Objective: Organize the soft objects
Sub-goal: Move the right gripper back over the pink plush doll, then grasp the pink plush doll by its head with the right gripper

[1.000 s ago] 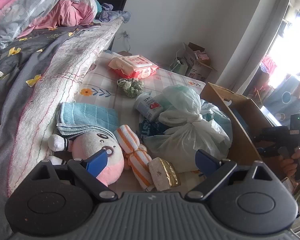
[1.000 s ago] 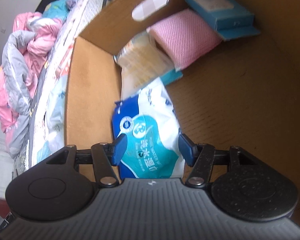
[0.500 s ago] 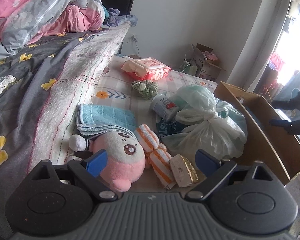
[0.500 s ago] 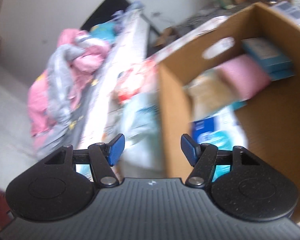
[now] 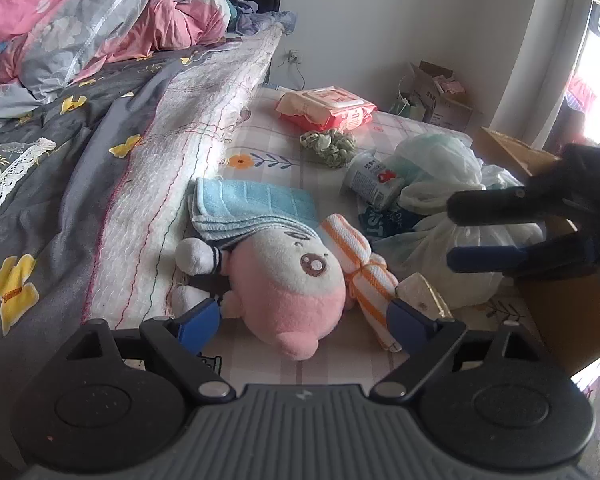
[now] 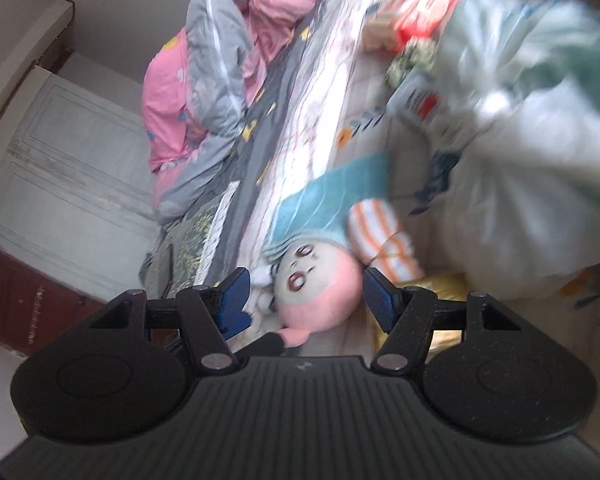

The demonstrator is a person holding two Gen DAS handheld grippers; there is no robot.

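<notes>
A pink and white plush toy (image 5: 292, 280) lies on the bed sheet with a folded blue towel (image 5: 252, 208) behind it. A rolled orange-striped cloth (image 5: 360, 264) lies at its right. My left gripper (image 5: 302, 314) hovers just in front of the plush; its jaws are closing and its pads stand apart from the toy. My right gripper (image 5: 452, 232) comes in from the right, open and empty, in front of the white plastic bag (image 5: 452, 184). In the blurred right wrist view the plush (image 6: 320, 288) shows beyond the open right gripper (image 6: 306, 284), near the towel (image 6: 332, 196).
A cardboard box (image 5: 560, 312) stands at the right edge of the bed. A gold pouch (image 5: 424, 296), a small bottle (image 5: 370, 178), a green scrunchie (image 5: 332, 144) and a red wipes pack (image 5: 326, 106) lie on the sheet. Quilts (image 5: 100, 40) pile up at left.
My right gripper swung out of the cardboard box, leaving the blue packet inside, and now faces the bed items. My left gripper sank slightly toward the plush.
</notes>
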